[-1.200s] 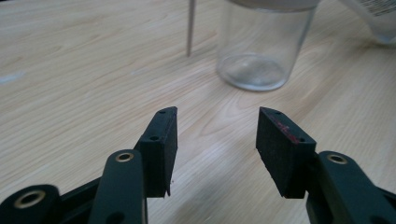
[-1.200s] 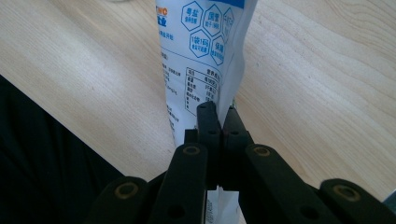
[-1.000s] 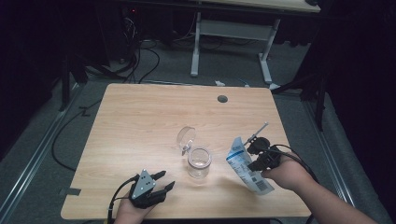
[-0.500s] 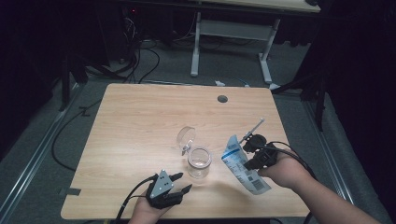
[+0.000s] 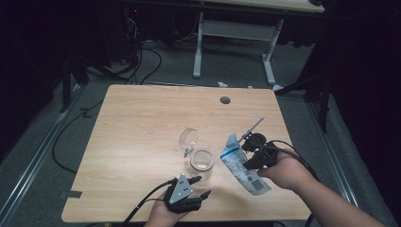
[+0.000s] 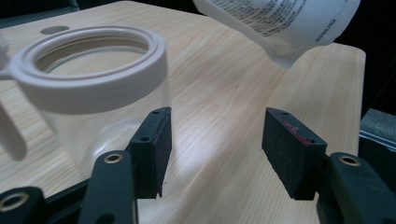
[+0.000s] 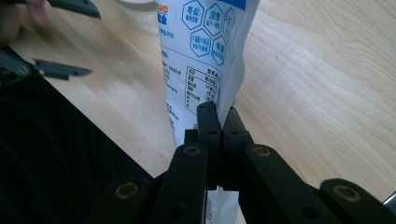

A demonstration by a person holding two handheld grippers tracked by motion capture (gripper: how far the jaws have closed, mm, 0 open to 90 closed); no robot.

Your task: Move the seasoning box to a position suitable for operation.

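clear jar (image 5: 202, 161) sits just beside the parted left claw (image 5: 196, 187), right claw (image 5: 249, 152) clamping the white pouch (image 5: 243, 165)

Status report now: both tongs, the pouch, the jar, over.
Left tongs open, just widened, nothing between, beside the jar. Right tongs shut on the white pouch, held above the table. Jar lid open; nothing in the way.
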